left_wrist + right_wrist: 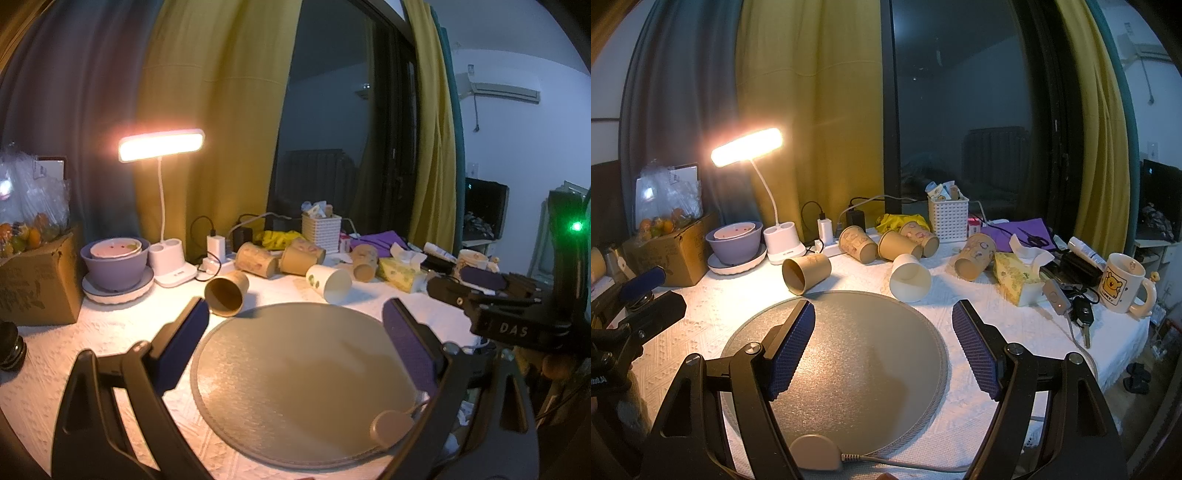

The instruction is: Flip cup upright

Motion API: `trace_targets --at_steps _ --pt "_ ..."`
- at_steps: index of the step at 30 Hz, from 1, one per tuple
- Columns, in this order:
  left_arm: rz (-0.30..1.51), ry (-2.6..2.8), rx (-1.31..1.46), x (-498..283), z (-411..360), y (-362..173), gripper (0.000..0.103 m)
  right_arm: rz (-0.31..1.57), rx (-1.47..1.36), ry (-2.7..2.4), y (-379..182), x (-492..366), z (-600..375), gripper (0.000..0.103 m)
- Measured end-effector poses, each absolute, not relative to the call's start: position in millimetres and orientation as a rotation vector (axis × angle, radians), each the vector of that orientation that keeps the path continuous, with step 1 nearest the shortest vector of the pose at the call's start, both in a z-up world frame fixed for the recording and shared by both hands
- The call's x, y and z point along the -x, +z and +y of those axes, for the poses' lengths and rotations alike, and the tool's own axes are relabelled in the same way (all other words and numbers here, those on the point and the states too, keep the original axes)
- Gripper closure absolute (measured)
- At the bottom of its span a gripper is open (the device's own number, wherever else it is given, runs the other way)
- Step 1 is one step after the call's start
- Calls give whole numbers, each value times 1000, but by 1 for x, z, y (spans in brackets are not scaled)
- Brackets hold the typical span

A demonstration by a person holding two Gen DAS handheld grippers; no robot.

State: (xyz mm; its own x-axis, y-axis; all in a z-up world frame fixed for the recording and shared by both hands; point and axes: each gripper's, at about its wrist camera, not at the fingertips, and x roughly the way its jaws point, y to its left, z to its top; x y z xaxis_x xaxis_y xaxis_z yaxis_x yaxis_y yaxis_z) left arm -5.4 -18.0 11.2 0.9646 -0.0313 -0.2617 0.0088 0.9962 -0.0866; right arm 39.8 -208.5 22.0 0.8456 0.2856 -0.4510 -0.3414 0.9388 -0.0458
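Note:
Several paper cups lie on their sides beyond a round grey mat (295,373) (849,365). A brown cup (226,297) (805,273) lies at the mat's far left edge, mouth toward me. A white cup (329,282) (909,277) lies at the far edge, mouth toward me. More brown cups (255,259) (857,243) lie behind them. My left gripper (295,317) is open and empty above the mat. My right gripper (882,317) is open and empty above the mat; it also shows at the right of the left wrist view (480,291).
A lit desk lamp (161,144) (748,147), a purple bowl on a plate (115,266) (735,243), a cardboard box (37,284), a white basket (948,218), a tissue box (1015,277), a mug (1123,282), keys (1082,317) and a wired controller (814,456) stand around the mat.

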Motion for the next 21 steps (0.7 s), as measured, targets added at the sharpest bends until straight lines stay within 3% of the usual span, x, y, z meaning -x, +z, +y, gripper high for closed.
trace_targets --at_steps 12,21 --pt "323 -38 -5 -21 -10 14 7 503 119 357 17 -57 -203 23" --pt "453 -57 -185 -106 9 17 7 642 115 386 9 -134 -201 23"
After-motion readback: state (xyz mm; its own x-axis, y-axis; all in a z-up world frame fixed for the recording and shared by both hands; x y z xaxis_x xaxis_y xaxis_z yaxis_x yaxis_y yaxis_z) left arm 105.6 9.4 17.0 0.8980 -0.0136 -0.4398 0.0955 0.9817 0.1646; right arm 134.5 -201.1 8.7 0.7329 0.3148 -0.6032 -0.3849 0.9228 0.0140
